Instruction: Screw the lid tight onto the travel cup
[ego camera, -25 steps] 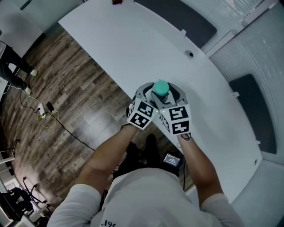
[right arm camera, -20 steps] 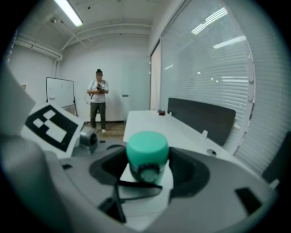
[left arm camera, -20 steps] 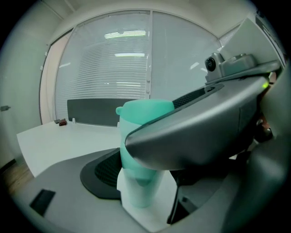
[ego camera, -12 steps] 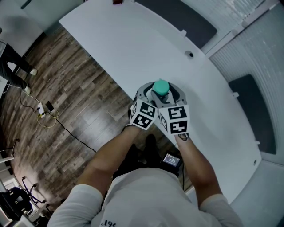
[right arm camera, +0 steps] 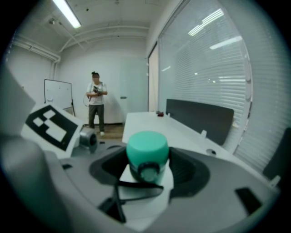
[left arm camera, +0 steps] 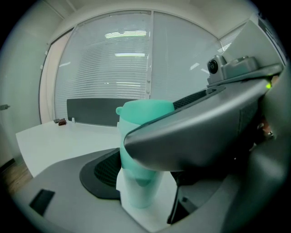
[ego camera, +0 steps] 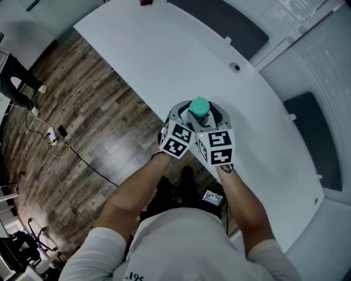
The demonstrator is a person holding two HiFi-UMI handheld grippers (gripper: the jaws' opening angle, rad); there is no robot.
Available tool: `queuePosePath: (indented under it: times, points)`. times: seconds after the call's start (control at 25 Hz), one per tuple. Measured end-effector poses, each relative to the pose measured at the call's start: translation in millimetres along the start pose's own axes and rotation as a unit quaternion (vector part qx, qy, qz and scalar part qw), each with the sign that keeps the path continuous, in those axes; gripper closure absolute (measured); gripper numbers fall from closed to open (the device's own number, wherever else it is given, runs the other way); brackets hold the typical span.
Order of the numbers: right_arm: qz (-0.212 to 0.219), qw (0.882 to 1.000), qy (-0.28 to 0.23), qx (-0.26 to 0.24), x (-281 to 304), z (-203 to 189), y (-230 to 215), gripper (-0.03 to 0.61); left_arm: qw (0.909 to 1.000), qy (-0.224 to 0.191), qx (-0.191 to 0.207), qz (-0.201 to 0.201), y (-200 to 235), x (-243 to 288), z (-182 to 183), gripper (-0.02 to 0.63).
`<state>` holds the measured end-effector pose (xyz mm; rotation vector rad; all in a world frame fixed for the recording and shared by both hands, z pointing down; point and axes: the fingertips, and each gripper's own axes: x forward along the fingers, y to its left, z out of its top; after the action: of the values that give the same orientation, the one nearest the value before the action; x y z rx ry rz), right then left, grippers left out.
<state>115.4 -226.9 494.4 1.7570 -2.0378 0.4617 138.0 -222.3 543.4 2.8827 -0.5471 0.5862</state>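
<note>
A travel cup with a translucent body [left arm camera: 136,186] and a teal lid [ego camera: 198,107] stands near the front edge of the white table [ego camera: 164,60]. Both grippers meet around it. My left gripper [ego camera: 186,118] is shut on the cup's body; one dark pad [left arm camera: 102,170] lies against it, and the other jaw is hidden behind the right gripper's grey body [left arm camera: 204,132]. My right gripper [right arm camera: 148,168] is shut on the teal lid [right arm camera: 146,148], which sits between its two dark pads. The marker cubes face up toward the head camera.
Wooden floor [ego camera: 82,121] lies left of the table edge. A cable hole [ego camera: 235,67] sits beyond the cup, and a small red object [ego camera: 145,3] lies at the far end. Dark panels [ego camera: 219,22] line the far side. A person [right arm camera: 95,104] stands by a whiteboard [right arm camera: 57,95].
Almost nothing: the left gripper's cube has shifted a few pixels, while the cup and the right gripper stay in place.
</note>
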Motion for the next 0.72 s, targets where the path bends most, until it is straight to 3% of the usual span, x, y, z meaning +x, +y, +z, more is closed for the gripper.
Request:
queuePosePath:
  times: [0.72]
  points:
    - [0.011,1.0,0.005,-0.008,2.1,2.0,4.9,0.278,0.9996,0.002,0.023,-0.017,3.9,-14.8,4.2,0.295]
